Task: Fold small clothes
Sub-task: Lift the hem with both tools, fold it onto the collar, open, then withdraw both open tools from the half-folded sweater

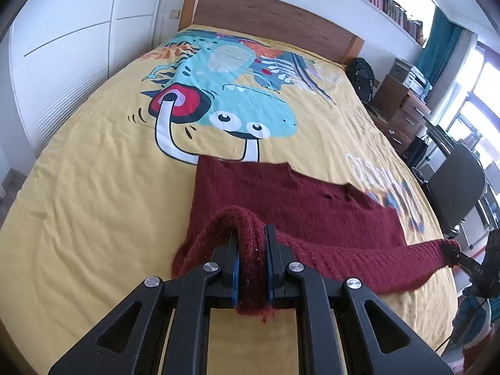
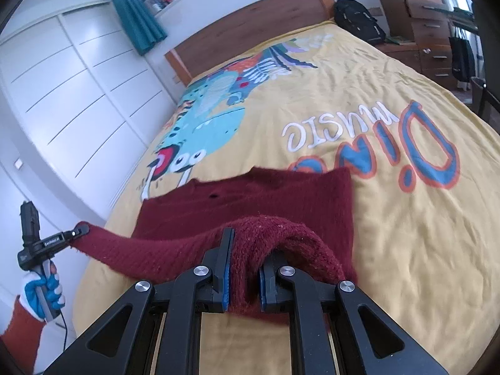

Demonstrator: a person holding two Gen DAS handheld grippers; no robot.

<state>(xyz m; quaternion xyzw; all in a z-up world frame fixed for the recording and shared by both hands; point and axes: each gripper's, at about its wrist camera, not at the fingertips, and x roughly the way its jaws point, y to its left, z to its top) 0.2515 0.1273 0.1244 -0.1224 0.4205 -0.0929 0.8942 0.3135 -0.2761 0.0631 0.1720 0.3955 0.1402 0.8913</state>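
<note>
A dark red knitted garment lies partly spread on the yellow bedcover, its near edge lifted off the bed. My left gripper is shut on a bunched corner of that edge. My right gripper is shut on the other corner of the same garment. The lifted hem stretches between both grippers. In the left wrist view the right gripper shows at the far right pinching the knit. In the right wrist view the left gripper shows at the far left, held by a gloved hand.
The bed has a wooden headboard and a dinosaur print. White wardrobe doors stand along one side. A black backpack, wooden drawers and a black chair stand on the other side.
</note>
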